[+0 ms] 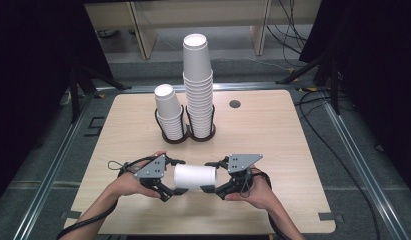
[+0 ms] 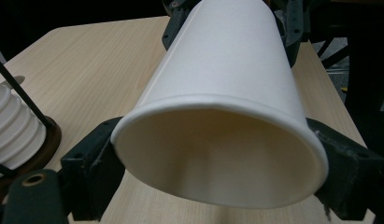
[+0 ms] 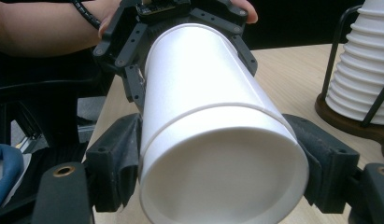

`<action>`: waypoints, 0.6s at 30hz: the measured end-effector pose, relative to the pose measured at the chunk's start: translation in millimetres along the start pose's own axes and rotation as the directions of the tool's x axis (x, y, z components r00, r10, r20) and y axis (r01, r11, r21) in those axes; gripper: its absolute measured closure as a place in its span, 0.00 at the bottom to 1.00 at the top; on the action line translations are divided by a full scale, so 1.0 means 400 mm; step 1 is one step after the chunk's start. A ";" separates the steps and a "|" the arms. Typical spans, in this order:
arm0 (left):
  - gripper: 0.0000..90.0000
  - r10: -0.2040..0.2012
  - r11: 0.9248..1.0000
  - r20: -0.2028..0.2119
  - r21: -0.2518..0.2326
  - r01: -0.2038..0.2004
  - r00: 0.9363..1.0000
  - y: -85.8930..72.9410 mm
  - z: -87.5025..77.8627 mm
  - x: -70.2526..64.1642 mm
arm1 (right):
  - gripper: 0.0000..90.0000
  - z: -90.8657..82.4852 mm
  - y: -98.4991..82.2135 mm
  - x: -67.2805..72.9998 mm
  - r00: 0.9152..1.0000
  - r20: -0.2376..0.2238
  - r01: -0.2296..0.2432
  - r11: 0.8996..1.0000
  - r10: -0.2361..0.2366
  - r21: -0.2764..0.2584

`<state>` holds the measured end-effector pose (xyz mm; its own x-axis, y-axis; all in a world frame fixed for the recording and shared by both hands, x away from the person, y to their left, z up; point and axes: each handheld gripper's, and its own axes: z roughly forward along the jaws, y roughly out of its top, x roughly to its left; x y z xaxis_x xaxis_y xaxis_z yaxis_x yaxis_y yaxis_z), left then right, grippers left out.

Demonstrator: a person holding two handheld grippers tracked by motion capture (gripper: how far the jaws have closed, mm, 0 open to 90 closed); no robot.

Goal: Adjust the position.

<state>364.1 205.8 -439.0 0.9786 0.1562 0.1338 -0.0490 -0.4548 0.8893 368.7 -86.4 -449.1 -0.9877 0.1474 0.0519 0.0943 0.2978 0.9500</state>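
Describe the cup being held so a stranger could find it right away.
On the wooden table, look at the near edge, in front of two racks of upright cup stacks. The white paper cup lies sideways, held between the left gripper and right gripper.

Overall light: even and soft from above; the pale worktop [image 1: 273, 135] is well lit, its surroundings fall to near black.
Shadows: faint, short ones under the cup stacks [image 1: 198, 85]; a soft dark patch beneath the held cup [image 2: 227, 88] in the left gripper view.
Glare: none harsh; the cup's white wall is bright but keeps its shading.
Sharpness: high view slightly soft and low in detail; both gripper views grainy.
Focus: tool jaws at the bottom edges blurred; background dim and murky.
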 end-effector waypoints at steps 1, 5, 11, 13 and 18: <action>0.16 0.004 1.000 0.001 0.000 -0.004 1.000 0.000 -0.001 0.001 | 0.28 -0.001 0.002 -0.001 1.000 -0.003 0.004 1.000 -0.004 0.005; 0.18 0.026 1.000 0.008 0.008 -0.026 1.000 0.003 -0.006 0.005 | 0.28 0.001 0.004 -0.005 1.000 -0.001 0.022 1.000 -0.022 -0.004; 0.20 0.031 1.000 -0.002 0.005 -0.031 1.000 0.011 -0.010 0.004 | 0.28 -0.004 0.009 -0.006 1.000 -0.002 0.018 1.000 -0.018 0.007; 0.20 0.032 0.999 0.001 0.011 -0.032 0.999 0.013 -0.010 0.005 | 0.28 -0.003 0.010 -0.006 1.000 -0.003 0.017 1.000 -0.017 0.005; 0.21 0.051 0.998 0.005 0.035 -0.051 0.999 0.021 -0.010 0.006 | 0.28 -0.003 0.005 -0.006 1.000 0.000 0.007 1.000 -0.007 0.008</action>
<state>365.3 205.7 -429.6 0.9758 0.1285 0.1770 -0.0921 -0.4925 0.8654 371.2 -87.2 -446.9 -0.9884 0.1450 0.0456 0.0887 0.3068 0.9476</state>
